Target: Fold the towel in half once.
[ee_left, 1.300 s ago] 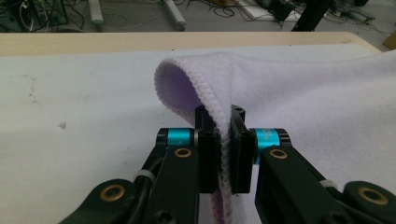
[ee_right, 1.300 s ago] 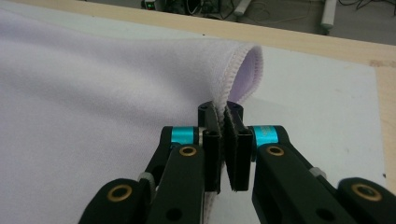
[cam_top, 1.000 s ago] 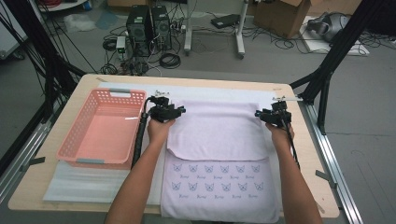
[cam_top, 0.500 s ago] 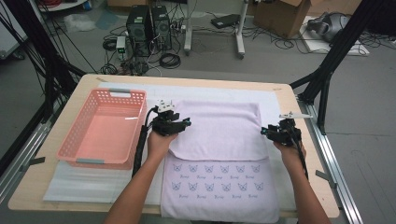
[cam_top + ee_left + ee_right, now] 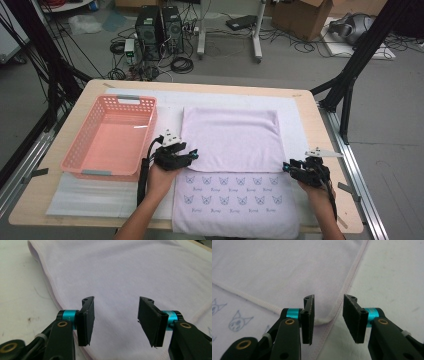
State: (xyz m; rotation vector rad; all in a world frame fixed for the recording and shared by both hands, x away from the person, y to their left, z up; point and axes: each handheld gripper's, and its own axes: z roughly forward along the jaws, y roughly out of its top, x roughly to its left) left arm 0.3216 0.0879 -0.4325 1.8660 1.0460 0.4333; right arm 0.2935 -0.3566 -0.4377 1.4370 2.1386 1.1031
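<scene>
A lilac towel [image 5: 230, 140] lies flat on the table, its far half folded over the near half, which carries rows of small printed cat faces [image 5: 230, 200]. My left gripper [image 5: 192, 155] hovers at the flap's near left corner. In the left gripper view the left gripper [image 5: 117, 301] stands open over plain lilac cloth [image 5: 140, 270], with nothing between its pads. My right gripper [image 5: 287, 167] is at the flap's near right corner. There the right gripper [image 5: 329, 298] is open, and the hemmed corner [image 5: 322, 321] lies just under the gap.
An empty pink basket [image 5: 122, 97] stands left of the towel, close to my left hand. A white mat [image 5: 300, 115] covers the tabletop under the towel. The table's right edge [image 5: 345, 175] runs just beyond my right gripper. Computers and cables sit on the floor behind.
Both hands have drawn back toward the near side, from the towel's far corners down along its sides to the flap's near corners. The towel lies as before.
</scene>
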